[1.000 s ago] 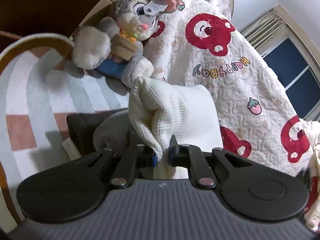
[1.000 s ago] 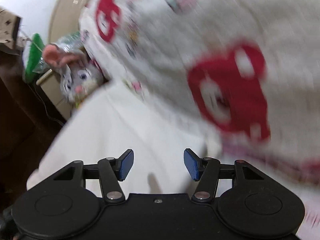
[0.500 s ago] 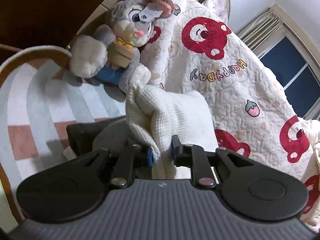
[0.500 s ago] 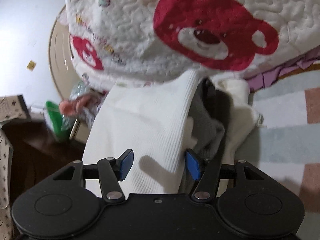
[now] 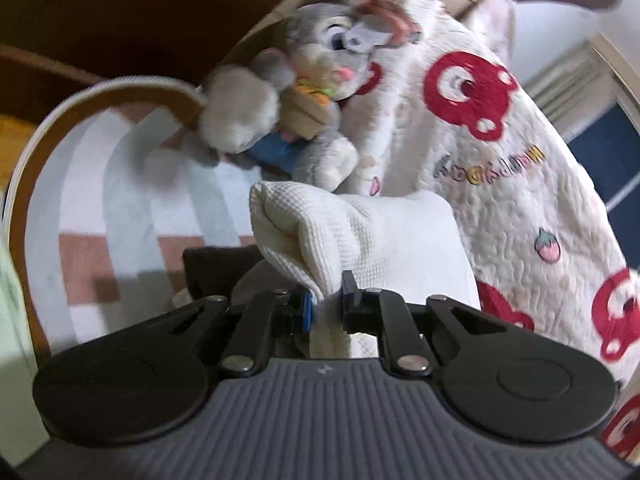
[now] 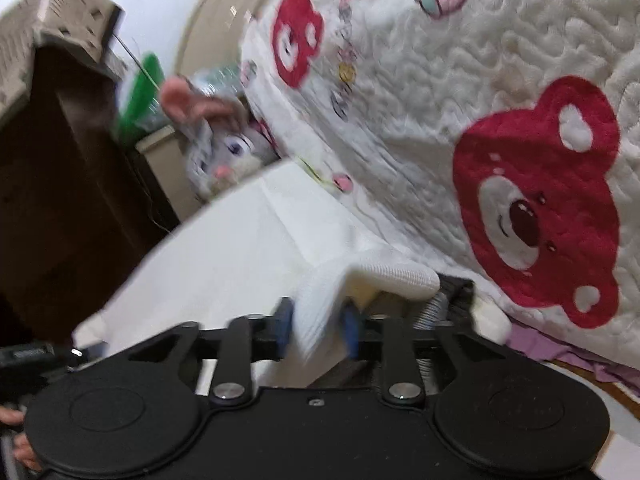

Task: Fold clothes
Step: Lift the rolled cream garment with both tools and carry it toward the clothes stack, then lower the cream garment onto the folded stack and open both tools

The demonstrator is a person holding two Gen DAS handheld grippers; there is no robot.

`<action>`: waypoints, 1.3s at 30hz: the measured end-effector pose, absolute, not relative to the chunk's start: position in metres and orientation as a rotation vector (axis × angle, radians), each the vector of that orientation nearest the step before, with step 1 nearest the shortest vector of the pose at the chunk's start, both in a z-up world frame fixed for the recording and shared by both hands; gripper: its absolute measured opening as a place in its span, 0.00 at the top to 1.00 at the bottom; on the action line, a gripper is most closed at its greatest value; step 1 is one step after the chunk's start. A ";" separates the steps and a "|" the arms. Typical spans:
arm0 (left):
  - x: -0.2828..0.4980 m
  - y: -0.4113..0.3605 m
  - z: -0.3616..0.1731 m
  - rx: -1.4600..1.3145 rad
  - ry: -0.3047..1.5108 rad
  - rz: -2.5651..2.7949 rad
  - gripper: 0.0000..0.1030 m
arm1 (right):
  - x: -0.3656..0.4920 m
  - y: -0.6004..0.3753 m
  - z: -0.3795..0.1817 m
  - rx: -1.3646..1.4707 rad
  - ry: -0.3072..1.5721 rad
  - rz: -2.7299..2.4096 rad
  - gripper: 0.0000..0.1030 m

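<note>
**Pinching both ends of a cream knit garment**

Gripping between its pads, the left gripper (image 5: 325, 305) is clamped on a bunched corner of the cream waffle-knit garment (image 5: 384, 236). The right gripper (image 6: 316, 326) looks closed on another edge, though blur hides the contact. Soft, light and limp, the knit will sag; hems or corners give the surest hold. It hangs over darker clothes (image 5: 216, 272), beside the bear-print quilt (image 5: 520, 184) and plush rabbit (image 5: 320, 60). No containers show clearly.
</note>
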State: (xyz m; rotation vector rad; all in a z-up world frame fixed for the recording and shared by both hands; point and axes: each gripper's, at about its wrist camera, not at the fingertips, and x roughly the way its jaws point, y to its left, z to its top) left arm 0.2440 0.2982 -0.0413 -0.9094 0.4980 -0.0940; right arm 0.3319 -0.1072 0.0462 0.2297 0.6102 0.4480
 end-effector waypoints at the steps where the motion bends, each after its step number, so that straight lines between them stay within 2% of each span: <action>1: 0.244 0.300 -0.043 -0.926 0.512 -0.087 0.79 | 0.334 -0.106 0.044 0.180 0.622 0.418 0.60; 4: 0.242 0.293 -0.025 -0.795 0.496 -0.049 0.77 | 0.339 -0.103 0.037 0.027 0.653 0.327 0.53; 7: 0.241 0.286 -0.013 -0.683 0.466 -0.032 0.75 | 0.331 -0.099 0.056 -0.036 0.579 0.286 0.53; 13: 0.242 0.286 -0.015 -0.659 0.480 -0.026 0.75 | 0.320 -0.081 0.100 -0.119 0.442 0.351 0.51; 16: 0.245 0.290 -0.020 -0.683 0.500 -0.031 0.75 | 0.337 -0.050 0.104 -0.158 0.481 0.464 0.49; 21: 0.248 0.289 -0.024 -0.669 0.508 -0.038 0.75 | 0.408 0.005 0.089 -0.153 0.658 0.493 0.49; 24: 0.250 0.290 -0.027 -0.677 0.510 -0.039 0.75 | 0.443 0.029 0.078 -0.191 0.769 0.441 0.43; 32: 0.253 0.291 -0.028 -0.651 0.497 -0.022 0.70 | 0.458 0.032 0.072 -0.139 0.798 0.465 0.41; 39: 0.259 0.312 -0.051 -0.781 0.560 -0.011 0.68 | 0.459 0.037 0.064 -0.131 0.800 0.486 0.39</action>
